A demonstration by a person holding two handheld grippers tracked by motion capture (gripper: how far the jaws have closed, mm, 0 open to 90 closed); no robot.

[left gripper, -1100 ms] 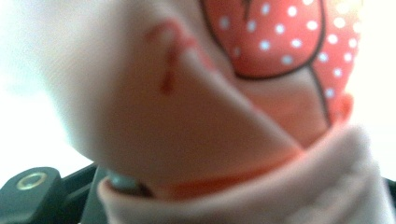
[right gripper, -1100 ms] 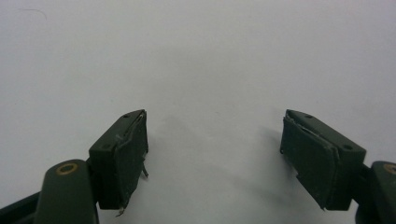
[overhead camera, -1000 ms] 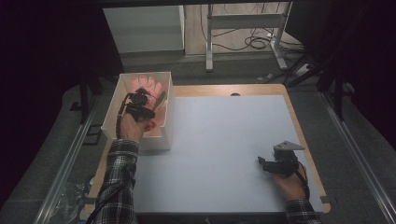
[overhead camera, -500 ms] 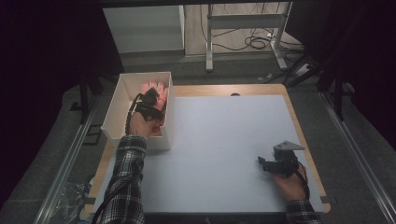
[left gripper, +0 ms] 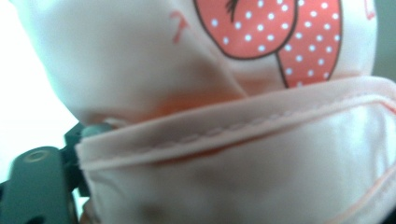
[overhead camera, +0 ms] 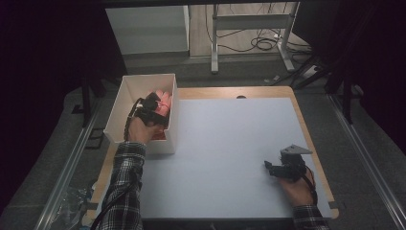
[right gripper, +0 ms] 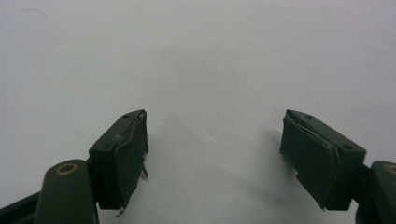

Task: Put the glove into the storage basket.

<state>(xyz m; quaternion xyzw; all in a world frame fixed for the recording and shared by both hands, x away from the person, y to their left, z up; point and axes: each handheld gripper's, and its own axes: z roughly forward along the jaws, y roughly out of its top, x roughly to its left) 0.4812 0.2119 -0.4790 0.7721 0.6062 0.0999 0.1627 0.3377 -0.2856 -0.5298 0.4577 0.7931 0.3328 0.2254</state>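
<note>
Pink cloth (left gripper: pixel 233 140) pressed against left tongs (overhead camera: pixel 154 106), grip unclear, right tongs (right gripper: pixel 215 154) spread over bare mat (overhead camera: pixel 230 143)

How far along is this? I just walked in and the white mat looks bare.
Nothing looks finished: no item lies on the white mat. In hand: the left gripper is inside the white box, pressed against pink cloth. Left: lifting it out. The right gripper rests open.

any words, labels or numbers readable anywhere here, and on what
None can be read.
Pink cloth, left gripper view: a faint orange stroke near the top edge, cut off and blurred, unreadable; beside it a dotted orange print, a picture, not text.
White box, table, right gripper: no markings seen.
</note>
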